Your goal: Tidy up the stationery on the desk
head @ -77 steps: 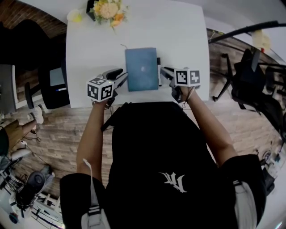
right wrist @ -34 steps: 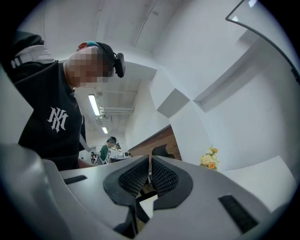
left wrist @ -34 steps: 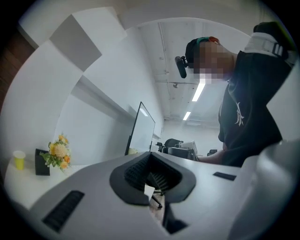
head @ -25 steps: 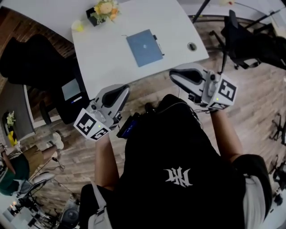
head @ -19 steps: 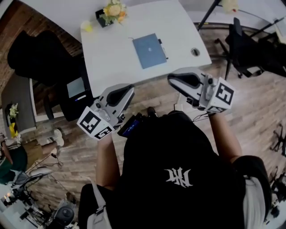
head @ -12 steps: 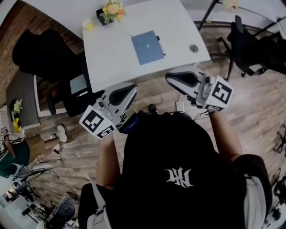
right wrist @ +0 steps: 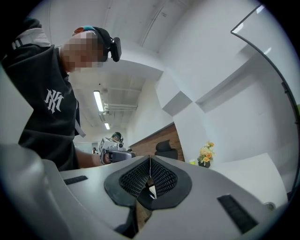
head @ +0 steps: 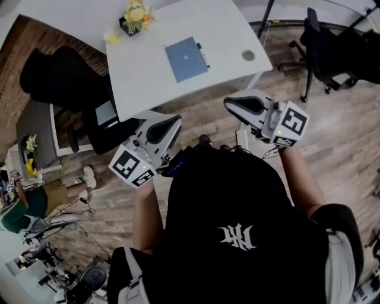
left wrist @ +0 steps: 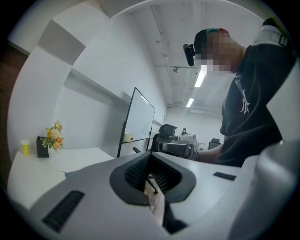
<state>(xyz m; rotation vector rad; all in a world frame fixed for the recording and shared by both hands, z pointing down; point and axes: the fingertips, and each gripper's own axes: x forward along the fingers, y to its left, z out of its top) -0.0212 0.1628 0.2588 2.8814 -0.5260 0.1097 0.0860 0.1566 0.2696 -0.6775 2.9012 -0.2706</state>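
A blue notebook (head: 186, 58) lies closed on the white desk (head: 148, 71), with a dark pen (head: 203, 54) along its right edge. Both grippers hang over the wooden floor, well short of the desk's near edge. My left gripper (head: 170, 121) is shut with nothing in it, its pads together (left wrist: 150, 155). My right gripper (head: 228, 103) is also shut and empty (right wrist: 150, 161). Each gripper view shows the other gripper, the right one (left wrist: 178, 148) and the left one (right wrist: 114, 152), held in front of the person's black shirt.
A flower pot (head: 135, 15) and a yellow cup (head: 111, 37) stand at the desk's far left; a cable hole (head: 248, 55) is at its right. Black office chairs (head: 59, 77) (head: 335, 44) flank the desk. A whiteboard (left wrist: 139, 121) stands behind it.
Three seconds ago both grippers were at the notebook on the desk. They have since drawn back with the person and now hang over the floor; the desk looks farther off.
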